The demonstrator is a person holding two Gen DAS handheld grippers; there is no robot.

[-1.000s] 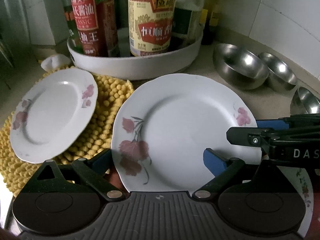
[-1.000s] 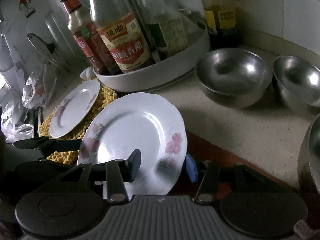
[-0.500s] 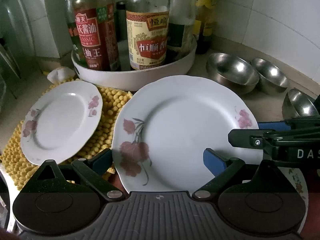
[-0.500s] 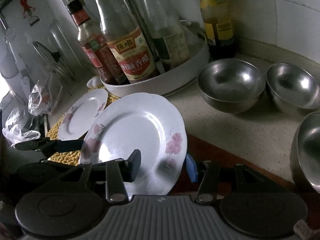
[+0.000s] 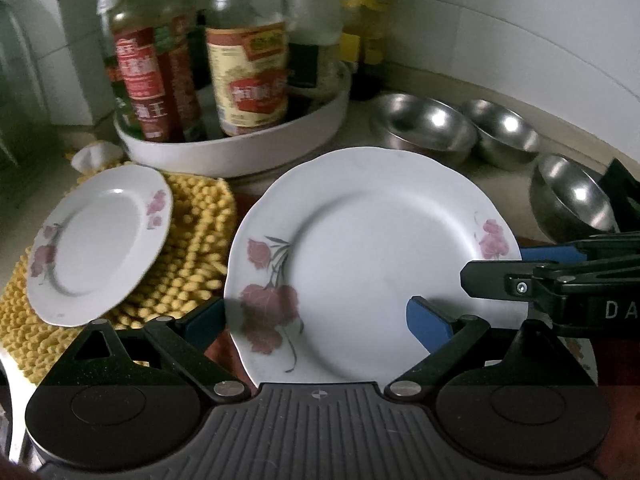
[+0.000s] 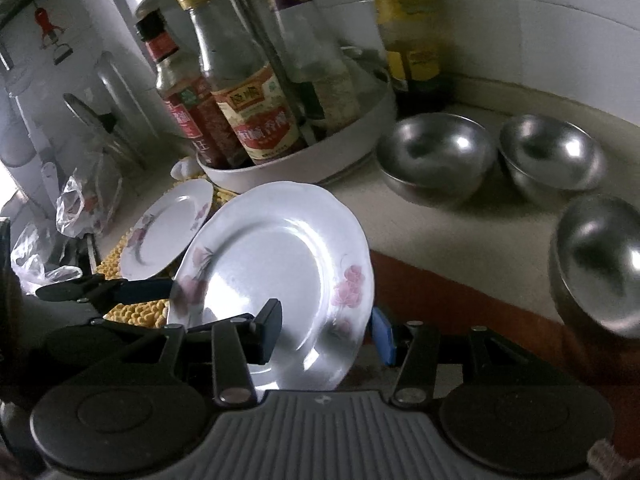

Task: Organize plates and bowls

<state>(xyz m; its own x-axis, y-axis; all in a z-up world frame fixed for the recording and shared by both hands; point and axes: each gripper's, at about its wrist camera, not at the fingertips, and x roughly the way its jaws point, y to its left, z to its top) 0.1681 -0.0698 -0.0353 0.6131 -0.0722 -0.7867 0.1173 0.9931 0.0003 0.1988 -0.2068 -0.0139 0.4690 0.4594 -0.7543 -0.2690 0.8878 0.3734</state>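
A large white plate with pink flowers (image 5: 376, 248) is held up off the counter between both grippers. My left gripper (image 5: 316, 320) grips its near edge, one finger above and one below. My right gripper (image 6: 326, 330) is shut on its right rim, and it shows in the left wrist view too (image 5: 532, 276). The same plate shows in the right wrist view (image 6: 276, 268). A smaller flowered plate (image 5: 100, 240) lies on a yellow bobbled mat (image 5: 192, 256) at the left. Three steel bowls (image 6: 436, 156) (image 6: 552, 156) (image 6: 596, 260) stand at the right.
A round white tray (image 5: 240, 156) of sauce bottles stands just behind the plates. A tiled wall (image 5: 520, 40) runs behind the bowls. Glass jars and plastic bags (image 6: 68, 208) crowd the far left. A red-brown board (image 6: 460, 296) lies under the raised plate.
Both grippers have lifted the large plate and pulled it back from the tray; the bottles, small plate and bowls look farther away and lower in both views.
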